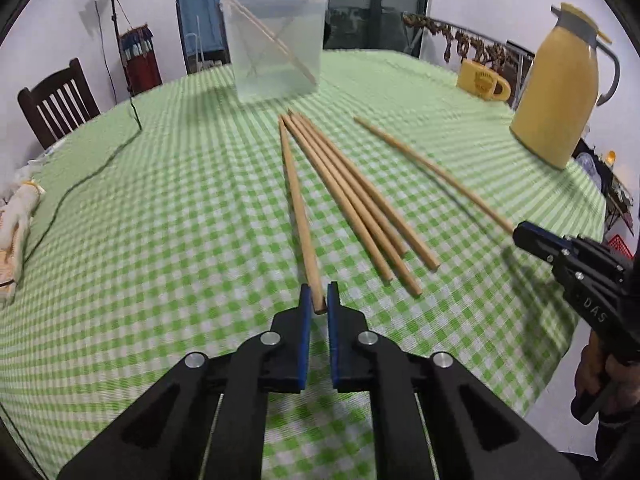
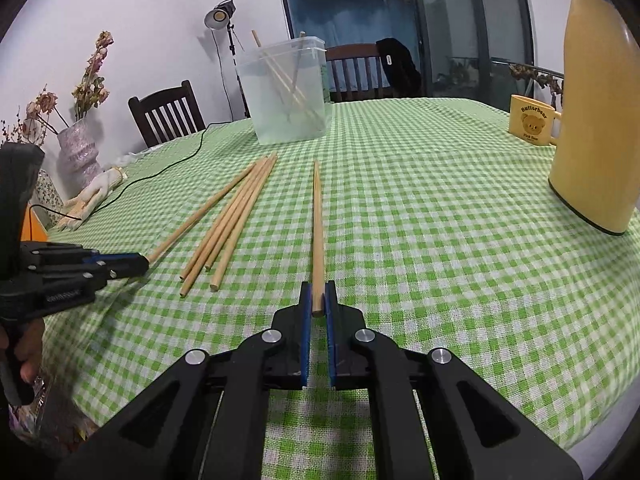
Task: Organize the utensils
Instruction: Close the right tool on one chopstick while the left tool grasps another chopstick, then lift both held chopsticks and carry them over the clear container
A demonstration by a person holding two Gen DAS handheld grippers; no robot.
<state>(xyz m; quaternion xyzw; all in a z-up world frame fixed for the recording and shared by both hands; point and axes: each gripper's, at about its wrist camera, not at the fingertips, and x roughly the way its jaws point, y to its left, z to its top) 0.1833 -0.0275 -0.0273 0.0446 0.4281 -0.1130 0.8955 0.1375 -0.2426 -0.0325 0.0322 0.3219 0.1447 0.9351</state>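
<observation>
On a table spread with a green-and-white checked tablecloth, each gripper grips one wooden chopstick by its near, thick end. The left gripper has its blue pads pressed against the butt of a chopstick whose tip points toward the clear plastic container. The right gripper is likewise clamped narrow on its own chopstick, which also points toward the container.

Between these two held sticks lies a loose bundle of four chopsticks flat on the cloth, their thin ends gathered just short of the container and their thick ends fanned slightly apart on the near side. In the right wrist view the same bundle sits between the two held sticks, nearer the left-hand one.

The container stands upright at the far side of the table, beyond the bundle, with a few chopsticks leaning crossed inside it.

To the right of the container, well apart, stand a yellow thermos jug and a yellow mug marked with a bear. To the left of it, a black cable trails across the cloth toward a white work glove at the table's edge.
</observation>
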